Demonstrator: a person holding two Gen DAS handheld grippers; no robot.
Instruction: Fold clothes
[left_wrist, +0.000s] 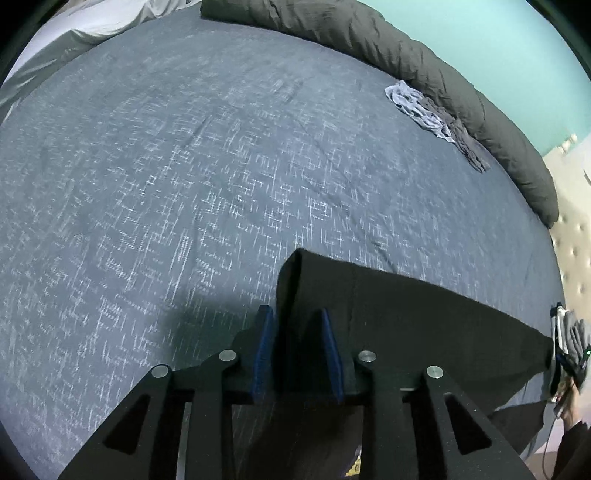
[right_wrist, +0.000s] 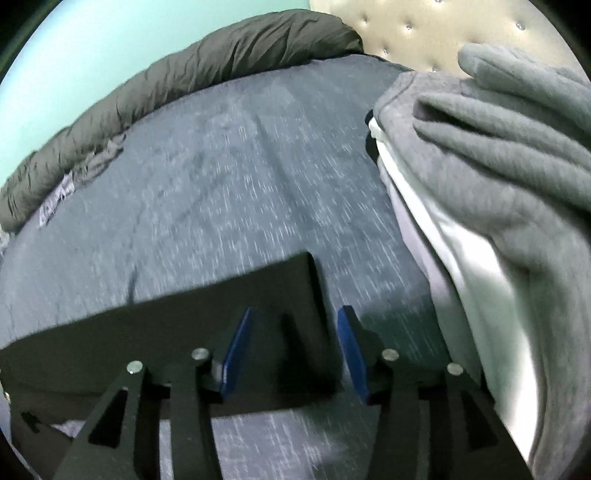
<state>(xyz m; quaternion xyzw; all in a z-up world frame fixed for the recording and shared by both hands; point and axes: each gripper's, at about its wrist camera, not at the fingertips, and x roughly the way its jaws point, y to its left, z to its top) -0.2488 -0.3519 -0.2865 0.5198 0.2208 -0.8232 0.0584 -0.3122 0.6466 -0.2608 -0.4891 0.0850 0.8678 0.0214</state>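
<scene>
A black garment (left_wrist: 424, 317) lies stretched between my two grippers over the blue-grey bed cover (left_wrist: 184, 166). My left gripper (left_wrist: 297, 317) has its blue pads (left_wrist: 264, 350) on either side of the garment's left corner, with a gap between them; the cloth runs between the pads. In the right wrist view the same black garment (right_wrist: 184, 332) spans left from my right gripper (right_wrist: 295, 317), whose blue pads (right_wrist: 351, 350) stand wide on either side of its right corner. The cloth looks lifted and taut.
A rolled dark grey duvet (left_wrist: 424, 62) lines the far edge of the bed. A crumpled grey garment (left_wrist: 436, 114) lies beside it. A stack of grey and white clothes (right_wrist: 498, 184) is close on the right. A tufted headboard (right_wrist: 424, 26) stands behind.
</scene>
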